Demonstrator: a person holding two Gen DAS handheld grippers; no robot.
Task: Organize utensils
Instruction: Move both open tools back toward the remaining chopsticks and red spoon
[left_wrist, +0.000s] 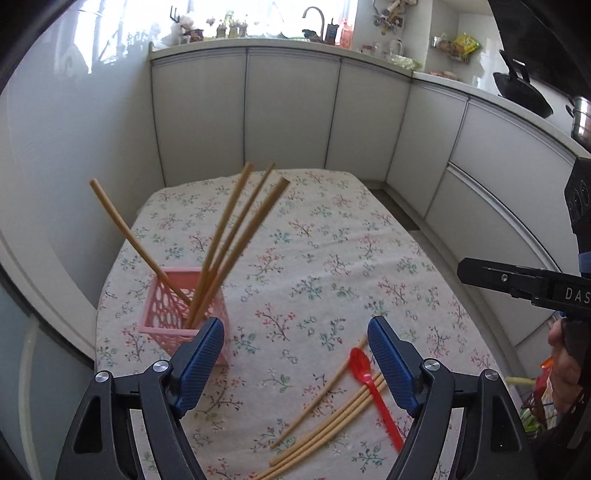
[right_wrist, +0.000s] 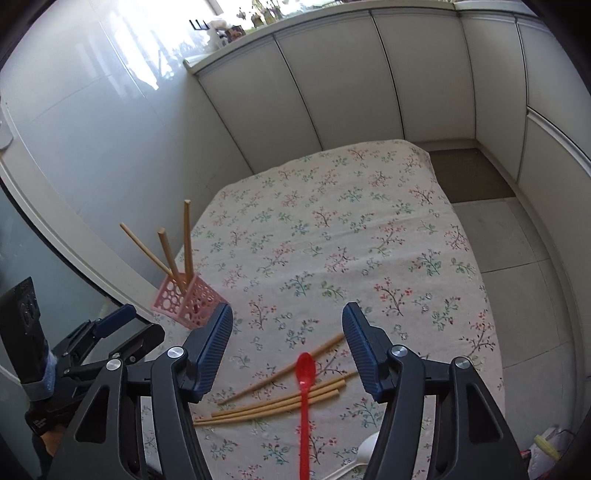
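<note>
A pink perforated holder (left_wrist: 173, 314) stands at the table's left edge with several wooden chopsticks (left_wrist: 236, 236) leaning in it; it also shows in the right wrist view (right_wrist: 192, 301). Several loose chopsticks (left_wrist: 332, 421) and a red plastic spoon (left_wrist: 373, 391) lie on the floral cloth near the front. My left gripper (left_wrist: 295, 350) is open and empty, between the holder and the loose utensils. My right gripper (right_wrist: 287, 332) is open and empty, just above the red spoon (right_wrist: 306, 391) and loose chopsticks (right_wrist: 280, 402).
The table (right_wrist: 332, 221) has a floral cloth and stands against white cabinets (left_wrist: 288, 110). A white spoon (right_wrist: 365, 454) lies at the front edge. The right gripper's body (left_wrist: 524, 284) shows at the right in the left wrist view. A wok (left_wrist: 521, 92) sits on the counter.
</note>
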